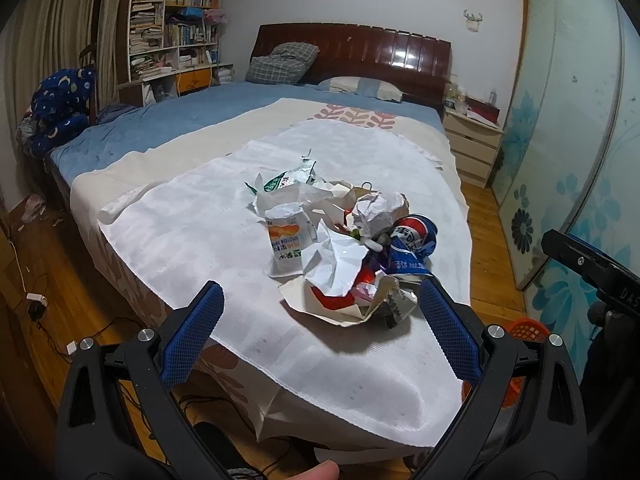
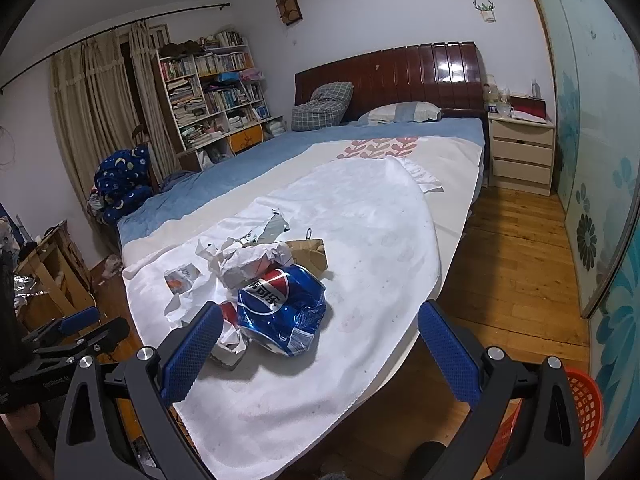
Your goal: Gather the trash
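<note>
A pile of trash lies on a white cloth [image 1: 192,232] at the foot of the bed: a crushed blue Pepsi can [image 1: 412,246], crumpled white paper [image 1: 334,264], a small carton [image 1: 290,240], and a green-and-white wrapper [image 1: 288,178]. My left gripper [image 1: 320,324] is open and empty, just short of the pile's near edge. In the right wrist view the Pepsi can [image 2: 280,304] lies closest, with crumpled paper [image 2: 248,260] and a brown paper bag [image 2: 308,256] behind it. My right gripper [image 2: 320,344] is open and empty, just in front of the can.
An orange-red basket [image 2: 584,408] stands on the wooden floor right of the bed; it also shows in the left wrist view [image 1: 528,330]. A nightstand [image 2: 520,152] and sliding wardrobe doors [image 2: 600,200] are on the right. A bookshelf [image 1: 176,32] stands at the far left.
</note>
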`<control>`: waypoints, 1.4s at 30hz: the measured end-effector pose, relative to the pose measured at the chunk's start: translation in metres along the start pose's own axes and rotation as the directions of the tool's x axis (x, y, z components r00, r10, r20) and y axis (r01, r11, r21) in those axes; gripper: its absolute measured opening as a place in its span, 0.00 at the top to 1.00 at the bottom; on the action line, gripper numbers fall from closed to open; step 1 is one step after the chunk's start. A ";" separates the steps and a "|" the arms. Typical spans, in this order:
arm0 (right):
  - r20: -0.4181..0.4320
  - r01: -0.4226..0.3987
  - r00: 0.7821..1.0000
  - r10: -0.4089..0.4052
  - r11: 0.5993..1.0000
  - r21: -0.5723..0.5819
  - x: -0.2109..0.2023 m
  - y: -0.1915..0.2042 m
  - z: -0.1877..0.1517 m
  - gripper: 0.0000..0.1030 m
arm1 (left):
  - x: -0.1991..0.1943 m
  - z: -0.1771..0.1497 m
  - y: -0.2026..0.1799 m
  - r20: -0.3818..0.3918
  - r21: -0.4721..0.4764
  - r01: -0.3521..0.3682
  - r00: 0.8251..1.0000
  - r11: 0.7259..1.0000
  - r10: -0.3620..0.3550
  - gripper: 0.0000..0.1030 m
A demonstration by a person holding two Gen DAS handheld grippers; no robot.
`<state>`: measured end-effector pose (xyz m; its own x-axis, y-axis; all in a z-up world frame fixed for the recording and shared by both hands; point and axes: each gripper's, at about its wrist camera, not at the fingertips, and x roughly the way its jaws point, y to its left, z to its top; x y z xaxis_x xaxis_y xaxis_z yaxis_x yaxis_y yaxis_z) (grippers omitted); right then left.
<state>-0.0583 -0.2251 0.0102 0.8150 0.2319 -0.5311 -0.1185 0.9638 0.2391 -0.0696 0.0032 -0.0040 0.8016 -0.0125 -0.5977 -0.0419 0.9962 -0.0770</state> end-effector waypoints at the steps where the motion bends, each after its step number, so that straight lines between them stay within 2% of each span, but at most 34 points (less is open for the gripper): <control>1: -0.001 -0.001 1.000 0.001 1.000 0.001 0.000 0.000 0.000 0.06 | 0.001 0.001 0.001 0.000 -0.001 -0.002 1.000 1.000 0.002 0.06; 23: -0.021 -0.021 1.000 0.022 1.000 0.020 0.014 0.006 0.004 0.06 | 0.004 0.004 0.011 0.001 -0.015 -0.001 1.000 1.000 0.001 0.06; 26: -0.020 -0.013 1.000 0.013 1.000 0.009 0.020 0.014 0.020 0.06 | 0.004 0.005 0.017 0.004 -0.034 0.006 1.000 0.999 -0.006 0.06; 28: -0.026 -0.041 0.999 0.041 0.999 -0.007 0.029 0.025 0.040 0.06 | 0.004 0.005 0.021 0.005 -0.049 0.015 1.000 0.999 -0.014 0.06; 32: -0.082 -0.080 0.994 0.069 0.987 -0.140 0.075 0.072 0.093 0.06 | 0.005 0.005 0.025 0.003 -0.058 0.030 1.000 0.998 -0.030 0.06; 35: -0.196 -0.116 0.977 0.086 0.982 -0.147 0.135 0.100 0.132 0.07 | 0.004 0.005 0.029 0.007 -0.063 0.042 0.999 0.997 -0.042 0.06; 37: -0.329 -0.139 0.939 0.096 0.984 -0.110 0.194 0.118 0.153 0.07 | 0.005 0.005 0.034 0.001 -0.070 0.041 0.999 0.997 -0.041 0.06; 38: -0.366 -0.135 0.926 0.090 0.986 -0.099 0.213 0.124 0.158 0.07 | 0.005 0.005 0.036 -0.001 -0.074 0.042 0.999 0.996 -0.042 0.06; 42: -0.544 -0.046 0.839 -0.002 0.996 -0.074 0.320 0.142 0.154 0.10 | 0.006 0.004 0.052 -0.004 -0.103 0.036 0.999 0.994 -0.037 0.06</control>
<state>0.2727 -0.0342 -0.0009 0.3760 0.2648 -0.8880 -0.1974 0.9592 0.2024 -0.0644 0.0552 -0.0081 0.8003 -0.0492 -0.5976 -0.0741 0.9809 -0.1800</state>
